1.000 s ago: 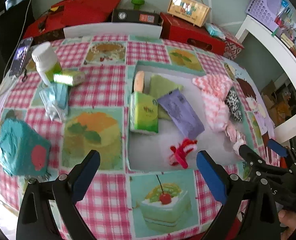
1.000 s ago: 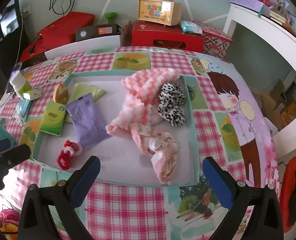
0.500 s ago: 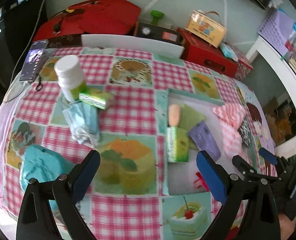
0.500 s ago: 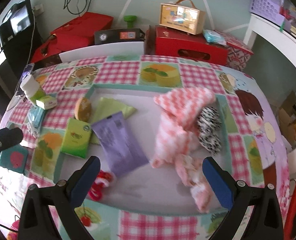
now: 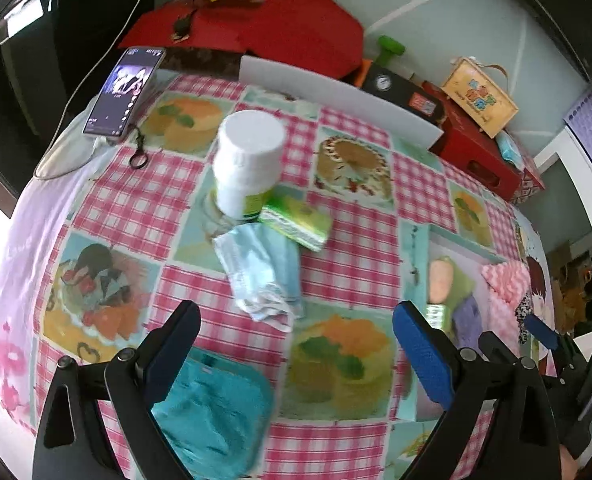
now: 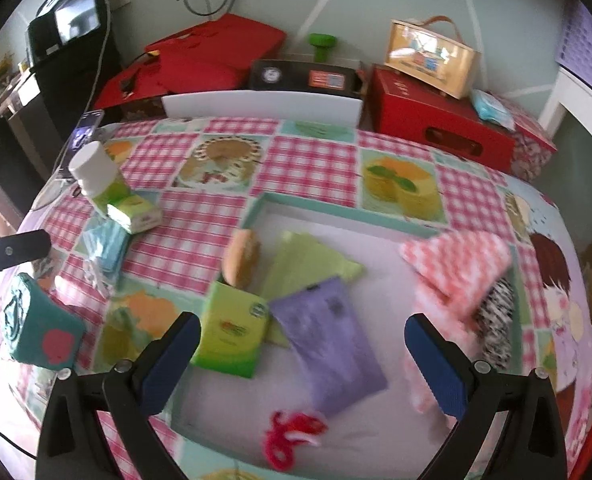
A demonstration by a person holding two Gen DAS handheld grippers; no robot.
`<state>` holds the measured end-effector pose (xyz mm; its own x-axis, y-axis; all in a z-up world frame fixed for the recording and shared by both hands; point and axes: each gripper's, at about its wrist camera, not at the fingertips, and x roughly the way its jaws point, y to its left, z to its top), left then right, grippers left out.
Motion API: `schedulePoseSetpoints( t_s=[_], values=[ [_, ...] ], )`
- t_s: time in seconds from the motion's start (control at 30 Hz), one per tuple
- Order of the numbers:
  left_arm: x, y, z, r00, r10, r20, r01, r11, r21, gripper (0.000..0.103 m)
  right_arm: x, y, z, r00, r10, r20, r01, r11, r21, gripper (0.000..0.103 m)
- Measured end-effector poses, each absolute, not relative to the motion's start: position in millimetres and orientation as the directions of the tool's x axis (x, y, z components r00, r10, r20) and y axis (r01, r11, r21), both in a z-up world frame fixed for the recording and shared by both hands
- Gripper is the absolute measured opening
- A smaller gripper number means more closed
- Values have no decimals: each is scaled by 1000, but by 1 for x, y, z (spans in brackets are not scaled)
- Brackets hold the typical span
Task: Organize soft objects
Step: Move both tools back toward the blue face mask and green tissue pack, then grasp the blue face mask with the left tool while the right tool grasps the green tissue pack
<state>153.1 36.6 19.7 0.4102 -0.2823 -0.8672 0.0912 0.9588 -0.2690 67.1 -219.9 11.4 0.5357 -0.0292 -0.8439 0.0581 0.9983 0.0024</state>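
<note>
In the left wrist view my left gripper [image 5: 296, 332] is open and empty above the checked tablecloth. Just beyond it lies a bundle of blue face masks [image 5: 260, 272], and a teal fabric pouch [image 5: 212, 412] sits under its left finger. My right gripper [image 6: 302, 340] is open and empty over the teal-rimmed tray [image 6: 336, 210]. The tray holds a green tissue pack [image 6: 232, 332], a purple pack [image 6: 332, 340], a pink-white cloth [image 6: 456, 264], a leopard-print piece [image 6: 496, 320], a light green cloth [image 6: 308, 264] and a red yarn piece [image 6: 292, 436].
A white bottle [image 5: 248, 160] and a small green pack [image 5: 296, 220] stand behind the masks. A phone [image 5: 124, 92] with a cable lies at the far left edge. Red boxes [image 6: 436, 128] and a white board [image 6: 260, 108] line the table's back.
My left gripper has swung left, away from the tray, and now faces the masks and bottle. My right gripper has also shifted left over the tray. Both stay open.
</note>
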Motion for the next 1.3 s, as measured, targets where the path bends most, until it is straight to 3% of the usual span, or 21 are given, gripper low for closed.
schedulePoseSetpoints(
  t_s=[0.37, 0.73, 1.1, 1.3],
  values=[
    [187, 80, 8, 316, -248, -916, 23, 967, -254, 97, 101, -167, 1, 516, 68, -854, -52, 997, 48, 103],
    [219, 71, -16, 174, -266, -948, 46, 964, -262, 97, 139, -131, -2, 493, 141, -858, -178, 982, 59, 103],
    [254, 76, -34, 83, -268, -960, 0, 963, -269, 97, 195, -107, -12, 382, 300, -874, -380, 913, 147, 103],
    [268, 75, -45, 46, -263, -964, -16, 964, -264, 93, 219, -96, -26, 320, 340, -884, -410, 891, 194, 97]
  ],
)
